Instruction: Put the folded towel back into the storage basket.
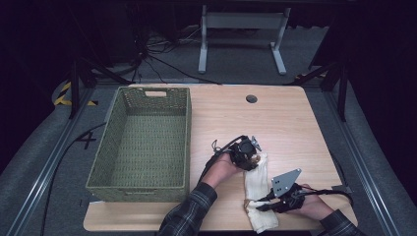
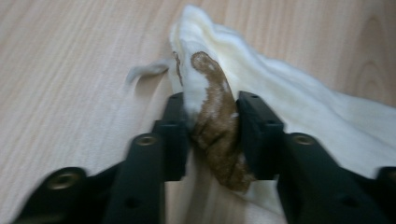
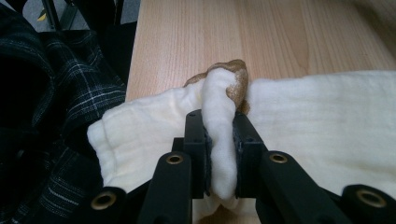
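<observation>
A cream cloth [image 1: 257,189] with brown patches lies on the wooden table [image 1: 295,123], stretched from near the table's middle toward its near edge at about 5 o'clock in the high view. The left gripper [image 1: 253,160] sits at the cloth's far end, at roughly 11 o'clock from the right gripper [image 1: 260,205], which works the near end. A person's forearms in plaid sleeves [image 1: 189,214] enter from 6 o'clock.

In the left gripper view, the left gripper [image 2: 212,133] pinches a raised fold of the cloth [image 2: 299,102], the brown-stained ridge caught between the two black jaws; a loose tag or thread of fabric trails off at 10 o'clock from the fold. The rest of the cloth spreads away toward 3 o'clock over the pale wood [image 2: 70,70].

In the right gripper view, the right gripper [image 3: 219,140] is clamped on another bunched ridge of the cloth [image 3: 327,121], the jaws pressed close with white fabric squeezed up between them and a brown patch showing at the top of the ridge, at 12 o'clock. The cloth lies flat to either side, and the plaid sleeve [image 3: 70,107] fills the area at 9 o'clock.

A green woven basket [image 1: 147,183] stands on the table's left part, at 9 o'clock from the cloth and well apart from it. A round hole [image 1: 251,99] marks the table near its far edge, at 12 o'clock. Beyond the table, a white desk frame [image 1: 241,34] stands on the grey floor.
</observation>
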